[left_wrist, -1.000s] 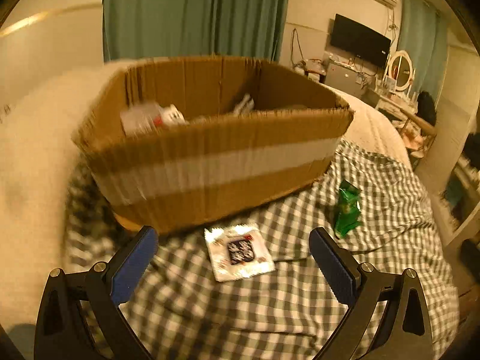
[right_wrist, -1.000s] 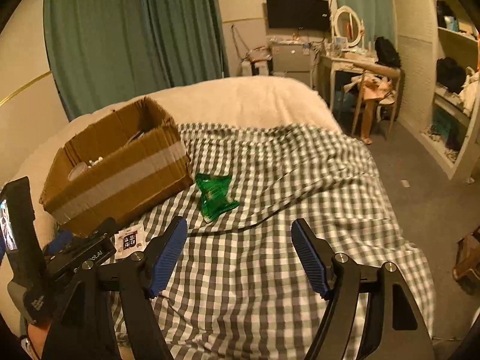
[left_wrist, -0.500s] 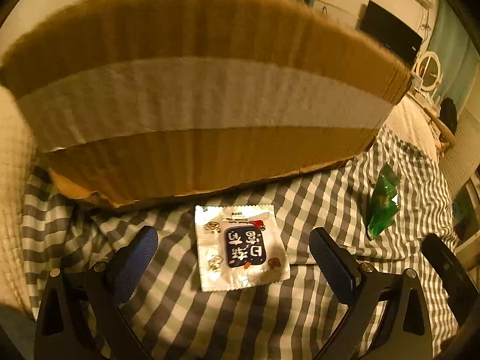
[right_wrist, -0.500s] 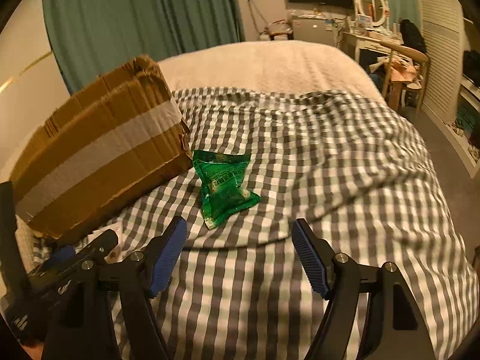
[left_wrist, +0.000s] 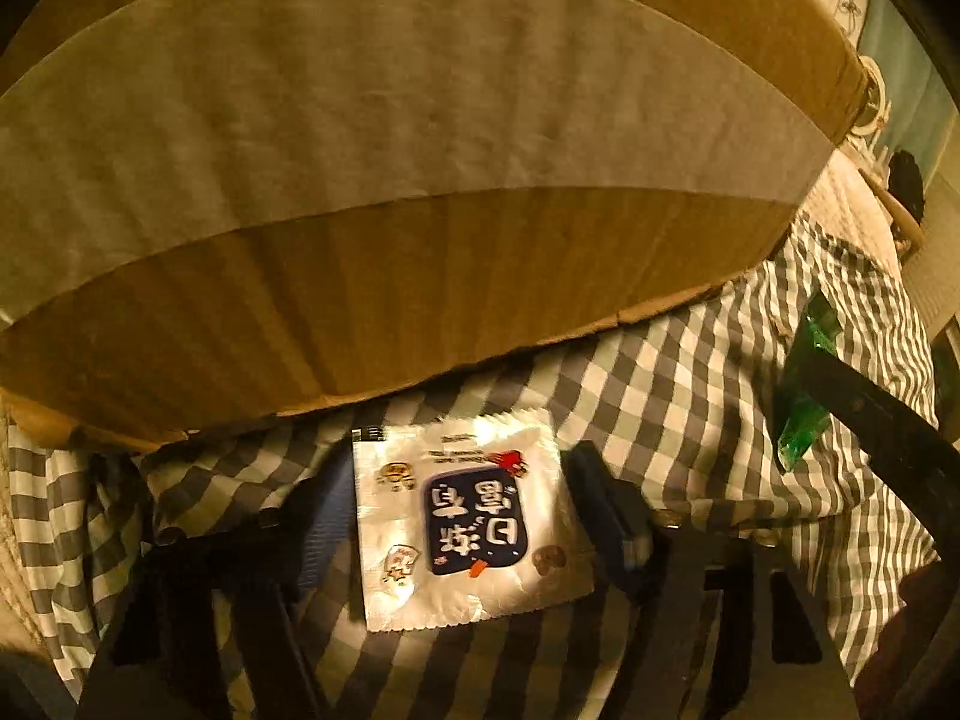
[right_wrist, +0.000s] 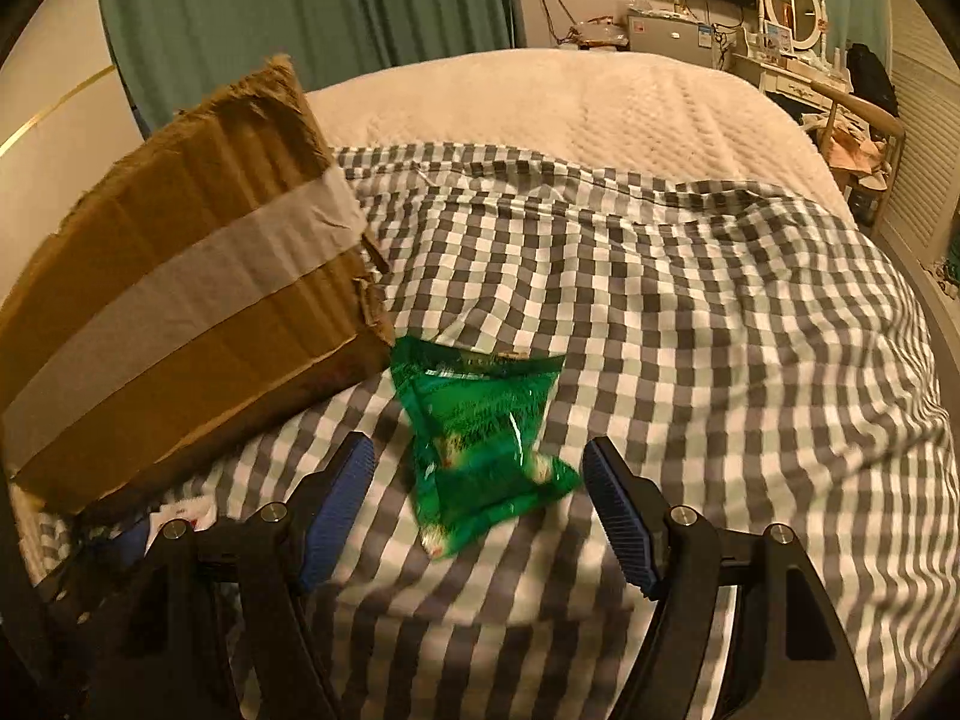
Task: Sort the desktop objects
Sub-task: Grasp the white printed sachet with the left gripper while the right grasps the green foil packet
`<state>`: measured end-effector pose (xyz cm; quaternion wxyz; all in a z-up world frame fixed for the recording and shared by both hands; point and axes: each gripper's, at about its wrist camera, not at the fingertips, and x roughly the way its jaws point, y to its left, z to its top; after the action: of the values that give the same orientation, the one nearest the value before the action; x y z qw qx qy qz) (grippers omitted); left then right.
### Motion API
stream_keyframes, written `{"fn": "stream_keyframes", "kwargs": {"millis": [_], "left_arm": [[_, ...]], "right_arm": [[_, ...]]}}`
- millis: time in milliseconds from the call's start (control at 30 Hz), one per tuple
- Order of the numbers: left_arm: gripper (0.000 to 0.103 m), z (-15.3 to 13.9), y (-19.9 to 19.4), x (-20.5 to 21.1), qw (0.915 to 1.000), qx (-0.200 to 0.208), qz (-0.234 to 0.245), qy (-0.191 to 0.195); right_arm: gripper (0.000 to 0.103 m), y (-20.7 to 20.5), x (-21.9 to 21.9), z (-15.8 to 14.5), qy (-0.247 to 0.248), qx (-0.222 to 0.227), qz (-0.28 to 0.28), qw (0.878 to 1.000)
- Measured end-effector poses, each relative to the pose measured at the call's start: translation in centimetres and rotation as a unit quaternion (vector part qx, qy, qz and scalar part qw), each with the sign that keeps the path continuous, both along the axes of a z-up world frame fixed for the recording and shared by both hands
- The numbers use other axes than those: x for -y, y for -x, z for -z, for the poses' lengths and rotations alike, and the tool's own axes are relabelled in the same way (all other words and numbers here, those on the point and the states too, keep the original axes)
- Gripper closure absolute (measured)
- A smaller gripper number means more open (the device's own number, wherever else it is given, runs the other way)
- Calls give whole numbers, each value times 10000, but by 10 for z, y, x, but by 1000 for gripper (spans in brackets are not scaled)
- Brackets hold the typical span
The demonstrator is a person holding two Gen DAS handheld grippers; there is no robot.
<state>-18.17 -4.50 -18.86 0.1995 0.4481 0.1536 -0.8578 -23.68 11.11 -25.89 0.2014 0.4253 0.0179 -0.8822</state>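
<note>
Sachets are what remain to sort: a white foil sachet (left_wrist: 468, 525) lies flat on the checked cover of the bed (right_wrist: 690, 312), just in front of the taped cardboard box (right_wrist: 180, 300), and a green packet (right_wrist: 480, 444) lies beside the box's near corner. The left gripper (left_wrist: 462, 510) straddles the white sachet with its fingers (left_wrist: 606, 516) open on either side; the right gripper (right_wrist: 480, 498) brackets the green packet the same way, open and not touching it. To do the pickups well, each pair of fingers should probably press lightly into the soft cover so the tips get under the thin edges, close across the narrow width, and avoid pinching a fold of cloth along with the packet.
</note>
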Motion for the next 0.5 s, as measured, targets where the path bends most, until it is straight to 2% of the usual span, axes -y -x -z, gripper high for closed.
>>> {"fn": "stream_keyframes", "kwargs": {"millis": [133,167,233,267,333,367,500], "left_arm": [[46,0,-5,6,9999,-70,-69,-92],[50,0,-5,6,9999,-67,-58,-87],[59,-2,-7,7,9999,-113,-46,-108],[68,-4,-8,7,9998,-141,9,-153],[69,-7,-10,6,9996,-168,98,-193],[71,-9,-12,4,9994,-205,178,-222],[83,-18,-18,-1,9980,-344,442,-308]], "right_arm": [[31,13,6,11,-23,213,31,9998],[31,17,8,14,-99,289,40,9995],[40,21,10,19,-209,352,73,9991],[52,22,10,22,-285,387,85,9988],[57,21,9,21,-310,362,123,9988],[65,19,8,19,-251,365,123,9989],[66,6,1,9,-230,333,200,9990]]}}
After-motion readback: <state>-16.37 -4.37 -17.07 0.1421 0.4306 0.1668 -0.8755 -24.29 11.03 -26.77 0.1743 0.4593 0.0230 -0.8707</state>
